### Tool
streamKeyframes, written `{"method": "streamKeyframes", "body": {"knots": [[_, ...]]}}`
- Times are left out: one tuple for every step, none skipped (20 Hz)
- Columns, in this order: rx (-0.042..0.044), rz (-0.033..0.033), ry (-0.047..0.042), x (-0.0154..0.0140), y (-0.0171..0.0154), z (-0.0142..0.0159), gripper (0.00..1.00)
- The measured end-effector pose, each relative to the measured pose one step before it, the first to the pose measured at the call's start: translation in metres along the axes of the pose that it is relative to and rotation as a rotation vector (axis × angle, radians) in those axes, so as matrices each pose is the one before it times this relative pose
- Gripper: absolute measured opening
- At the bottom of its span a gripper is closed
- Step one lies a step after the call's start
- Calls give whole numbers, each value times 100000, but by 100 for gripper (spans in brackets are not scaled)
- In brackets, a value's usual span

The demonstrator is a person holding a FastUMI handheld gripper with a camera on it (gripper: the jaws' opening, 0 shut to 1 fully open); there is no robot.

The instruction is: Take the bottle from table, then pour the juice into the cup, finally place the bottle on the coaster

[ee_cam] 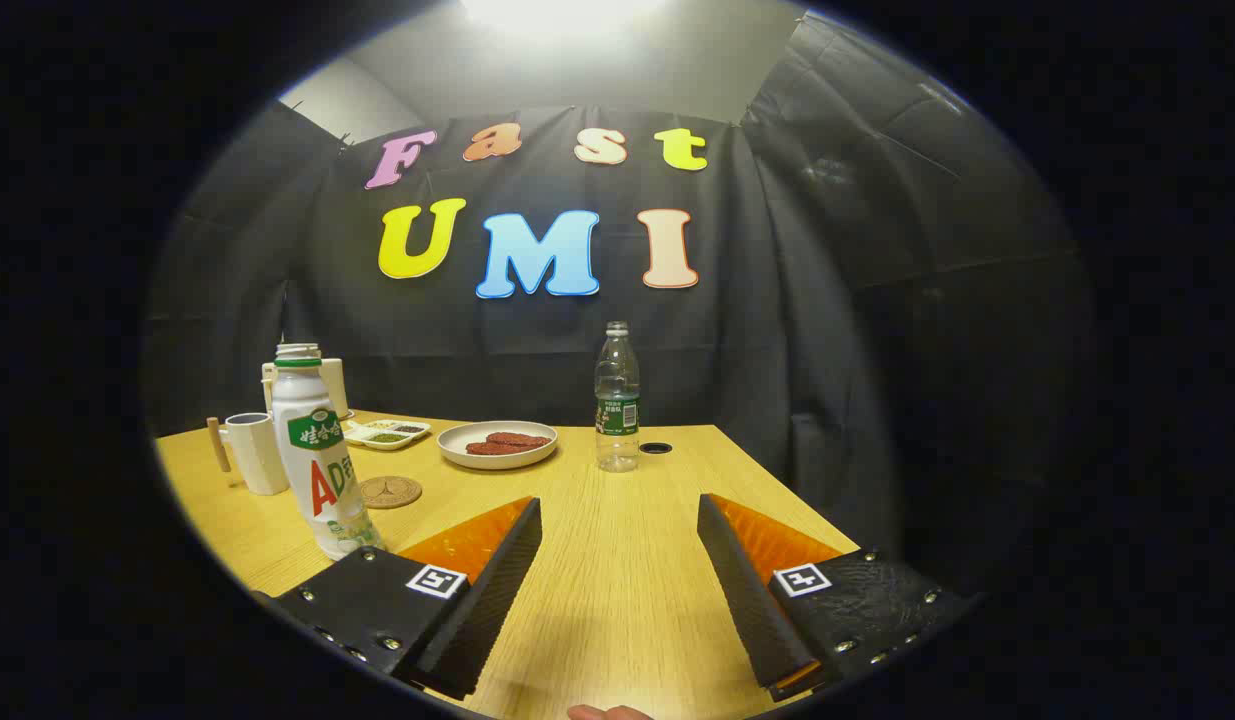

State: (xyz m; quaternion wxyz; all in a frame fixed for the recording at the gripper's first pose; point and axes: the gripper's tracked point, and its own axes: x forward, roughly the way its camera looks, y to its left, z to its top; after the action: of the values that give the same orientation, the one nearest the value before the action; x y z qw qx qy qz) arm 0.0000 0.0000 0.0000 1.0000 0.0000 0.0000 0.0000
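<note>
The table [617,560] is light yellow wood with thin lines running along it. The tall bottle [315,450] is white with a green ring at its top, a green badge and red and green letters. Just behind that bottle, the cup [255,452] is white with a light wood handle. Near the bottle, the round coaster [391,491] is brown with a dark pattern. Farther from the bottle, the plate [497,444] is white with dark red food. The water bottle [617,400] is clear with a green label.
</note>
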Motion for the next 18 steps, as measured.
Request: {"method": "streamKeyframes", "body": {"knots": [[-224, 270, 665, 873, 58, -161, 96], [157, 462, 528, 935, 108, -59, 96], [562, 856, 621, 746, 67, 2, 96], [962, 771, 416, 702, 74, 134, 96], [646, -2, -57, 579, -74, 279, 96], [1135, -449, -1008, 446, -142, 704, 96], [1553, 416, -1280, 200, 191, 839, 96], [1467, 270, -1063, 95, 203, 897, 96], [-539, -265, -210, -45, 105, 518, 96], [-1285, -463, -560, -307, 85, 654, 96], [-528, -97, -454, -518, 272, 629, 96], [-88, 190, -124, -610, 434, 625, 96], [12, 453, 155, -689, 507, 428, 96], [324, 52, 57, -777, 430, 469, 96], [-4, 242, -317, -717, 586, 379, 96], [-903, 119, -662, -873, 625, 444, 96], [-1571, -36, -871, -686, 592, 193, 96], [-1331, -15, -386, -636, 583, 308, 96]]}}
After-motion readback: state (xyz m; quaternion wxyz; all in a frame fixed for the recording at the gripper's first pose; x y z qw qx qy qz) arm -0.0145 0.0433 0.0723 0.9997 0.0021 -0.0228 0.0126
